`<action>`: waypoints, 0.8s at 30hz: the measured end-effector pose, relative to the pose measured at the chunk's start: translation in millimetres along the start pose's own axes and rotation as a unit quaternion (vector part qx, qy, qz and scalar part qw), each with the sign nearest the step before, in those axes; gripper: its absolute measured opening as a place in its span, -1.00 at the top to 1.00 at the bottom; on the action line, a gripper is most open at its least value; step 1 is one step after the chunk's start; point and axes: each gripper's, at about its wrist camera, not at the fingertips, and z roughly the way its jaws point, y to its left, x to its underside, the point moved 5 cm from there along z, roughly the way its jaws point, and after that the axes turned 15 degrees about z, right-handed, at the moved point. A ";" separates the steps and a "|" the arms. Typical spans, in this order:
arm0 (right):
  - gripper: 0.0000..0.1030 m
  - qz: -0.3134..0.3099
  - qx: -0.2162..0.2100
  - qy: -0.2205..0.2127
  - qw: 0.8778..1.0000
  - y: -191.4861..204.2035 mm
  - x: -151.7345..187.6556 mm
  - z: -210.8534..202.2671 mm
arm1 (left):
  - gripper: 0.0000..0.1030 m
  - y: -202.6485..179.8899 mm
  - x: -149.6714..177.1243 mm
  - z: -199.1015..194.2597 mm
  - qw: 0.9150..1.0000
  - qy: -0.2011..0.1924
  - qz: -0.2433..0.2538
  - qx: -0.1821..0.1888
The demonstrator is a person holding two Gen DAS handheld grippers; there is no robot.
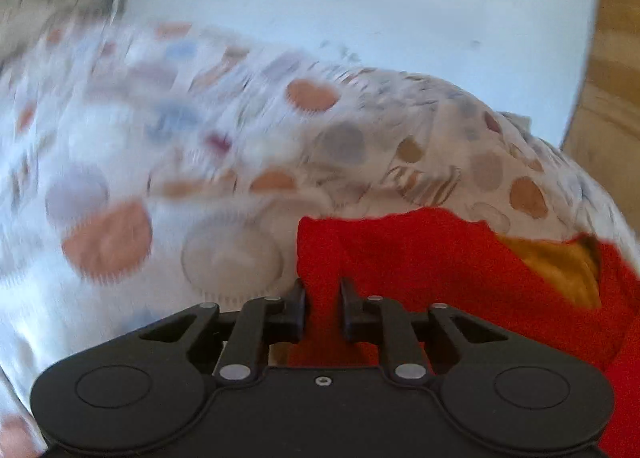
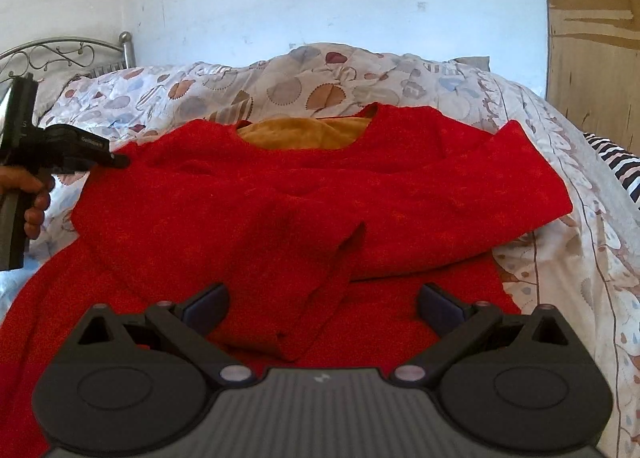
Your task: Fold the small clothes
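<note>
- Red sweater (image 2: 320, 198) lies spread on the bed (image 2: 540, 130); left gripper (image 1: 322, 308) pinches its shoulder edge, a shallow bite that may slip
- Right gripper (image 2: 322, 308) hovers released, so cloth could bunch

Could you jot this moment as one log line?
left gripper: pinching red sweater edge | right gripper: open above it | bedspread underneath

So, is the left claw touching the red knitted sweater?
Touching. The left wrist view shows the left claw pinching the red knitted sweater edge between its fingers.
</note>
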 end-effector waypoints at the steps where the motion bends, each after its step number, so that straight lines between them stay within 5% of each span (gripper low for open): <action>1: -1.00 0.002 -0.001 0.000 1.000 -0.4 -0.1 -0.1 | 0.37 7.1 2.0 -1.4 0.999 -0.006 -0.031 0.018; 4: -1.00 0.001 -0.001 -0.001 1.000 -0.1 -0.1 -0.1 | -0.31 27.0 7.9 -14.5 0.995 -0.031 -0.090 0.044; 7: -1.00 -0.001 0.000 -0.003 1.000 0.4 -0.1 -0.3 | -0.35 38.4 17.7 -32.5 0.992 -0.048 -0.083 0.083; 13: -1.00 -0.001 0.001 -0.003 1.000 0.6 0.0 -0.4 | -0.34 37.1 50.8 -41.9 0.984 -0.006 -0.040 0.175; 14: -1.00 -0.002 0.001 -0.003 1.000 0.4 0.1 -0.5 | -0.30 36.3 54.1 -42.2 0.983 -0.001 -0.037 0.177; 16: -1.00 -0.002 0.001 -0.003 1.000 0.6 0.3 -0.5 | 0.31 34.0 57.1 -41.9 0.986 0.016 -0.029 0.161; 19: -1.00 -0.002 0.001 -0.003 1.000 0.6 0.2 -0.5 | 0.73 28.1 52.3 -52.0 0.990 0.025 -0.026 0.133; 24: -1.00 -0.005 0.004 -0.004 1.000 1.5 0.5 -0.3 | 0.79 1.2 42.2 -71.5 0.998 0.051 0.015 0.028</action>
